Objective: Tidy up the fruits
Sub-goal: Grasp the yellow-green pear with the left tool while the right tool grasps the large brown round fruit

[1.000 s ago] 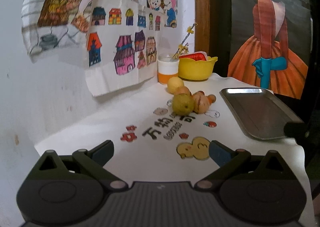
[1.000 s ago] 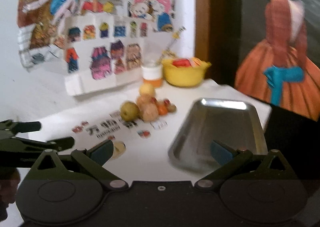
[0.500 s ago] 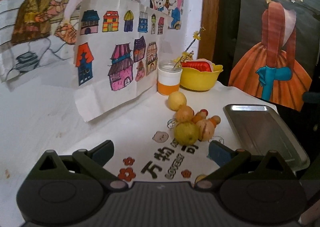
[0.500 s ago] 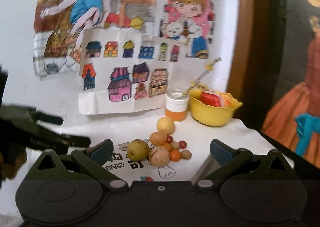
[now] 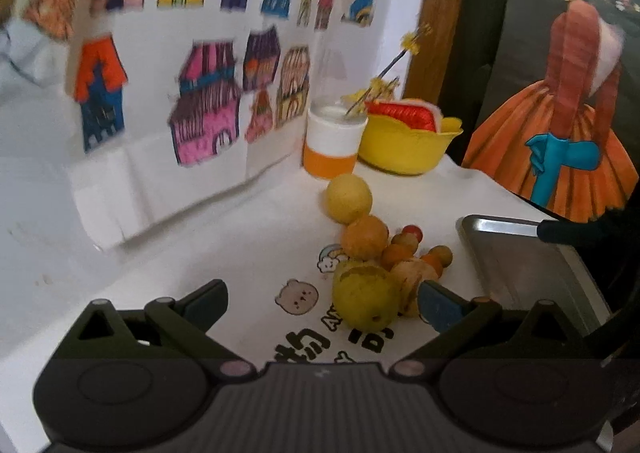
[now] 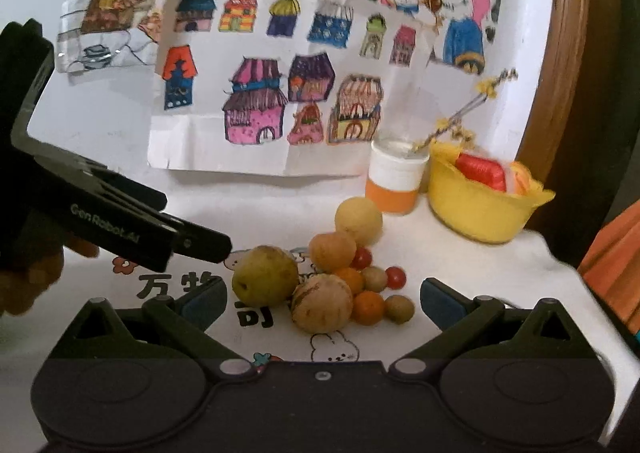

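Tray (image 5: 532,273) lies right of the fruit pile, empty. Left gripper (image 5: 322,299) spread wide, holding nothing; pear (image 5: 366,299) sits near, between its fingers, toward the right one. Right gripper (image 6: 320,301) also wide, empty, with walnut (image 6: 322,303) and small fruits between its fingers.

White table cover (image 6: 460,293) printed with cartoon animals and dark characters. Mid-surface: clustered fruit pile (image 6: 320,277), with a green pear (image 6: 265,275) at its left; metal tray (image 5: 532,265) at the right edge. Far side: orange-and-white cup (image 6: 396,181), yellow bowl (image 6: 480,209) just right of it
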`<state>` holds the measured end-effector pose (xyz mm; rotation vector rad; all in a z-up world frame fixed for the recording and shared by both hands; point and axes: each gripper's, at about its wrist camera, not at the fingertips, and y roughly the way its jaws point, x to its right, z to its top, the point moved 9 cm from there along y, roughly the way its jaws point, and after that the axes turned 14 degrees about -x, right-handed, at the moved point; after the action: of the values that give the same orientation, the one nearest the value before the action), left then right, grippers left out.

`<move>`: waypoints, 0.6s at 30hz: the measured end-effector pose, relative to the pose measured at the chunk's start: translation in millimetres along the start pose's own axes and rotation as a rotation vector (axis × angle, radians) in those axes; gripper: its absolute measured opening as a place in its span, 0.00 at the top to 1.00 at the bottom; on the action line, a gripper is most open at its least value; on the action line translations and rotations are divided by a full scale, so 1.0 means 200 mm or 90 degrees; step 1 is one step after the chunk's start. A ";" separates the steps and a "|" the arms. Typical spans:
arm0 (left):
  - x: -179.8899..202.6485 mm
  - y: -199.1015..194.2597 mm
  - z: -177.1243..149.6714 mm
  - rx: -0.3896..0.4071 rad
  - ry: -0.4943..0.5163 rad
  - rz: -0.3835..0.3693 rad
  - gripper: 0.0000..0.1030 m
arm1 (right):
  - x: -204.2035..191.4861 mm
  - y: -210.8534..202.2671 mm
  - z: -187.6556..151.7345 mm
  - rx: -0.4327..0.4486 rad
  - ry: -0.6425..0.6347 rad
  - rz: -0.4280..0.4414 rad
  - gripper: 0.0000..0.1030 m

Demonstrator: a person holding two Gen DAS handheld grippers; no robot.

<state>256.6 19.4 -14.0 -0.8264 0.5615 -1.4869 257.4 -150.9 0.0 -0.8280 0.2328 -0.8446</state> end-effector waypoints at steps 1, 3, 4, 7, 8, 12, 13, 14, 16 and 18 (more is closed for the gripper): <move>0.00 0.02 0.00 -0.004 -0.006 -0.004 0.01 | 0.00 0.02 0.00 -0.003 -0.004 -0.007 0.01; 0.00 0.06 0.00 -0.007 -0.006 -0.004 0.01 | 0.00 0.05 -0.01 -0.005 -0.010 -0.012 0.01; 0.00 0.07 -0.01 -0.006 -0.002 -0.001 0.01 | -0.01 0.07 -0.02 -0.009 -0.007 -0.013 0.01; 0.01 0.08 -0.03 0.002 0.014 0.006 0.01 | 0.00 0.11 -0.04 -0.025 -0.007 -0.015 0.01; 0.01 0.09 -0.04 -0.002 0.014 0.005 0.01 | 0.00 0.12 -0.04 -0.027 -0.008 -0.017 0.01; 0.01 0.12 -0.04 -0.009 0.004 -0.009 0.01 | 0.01 0.17 -0.05 -0.032 0.009 -0.018 0.02; 0.01 0.13 -0.04 -0.009 0.002 -0.010 0.01 | 0.02 0.18 -0.06 -0.034 0.014 -0.016 0.03; 0.01 0.15 -0.05 -0.011 0.003 -0.012 0.01 | 0.02 0.20 -0.07 -0.036 0.016 -0.013 0.03; 0.02 0.17 -0.06 -0.016 0.012 -0.017 0.01 | 0.02 0.22 -0.08 -0.041 0.010 -0.011 0.06; 0.03 0.20 -0.06 -0.017 0.025 -0.020 0.01 | 0.02 0.24 -0.08 -0.043 0.001 -0.014 0.10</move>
<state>271.6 8.7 -51.1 -0.8327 0.6008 -1.5301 280.5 -144.1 -45.6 -0.8938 0.2549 -0.8610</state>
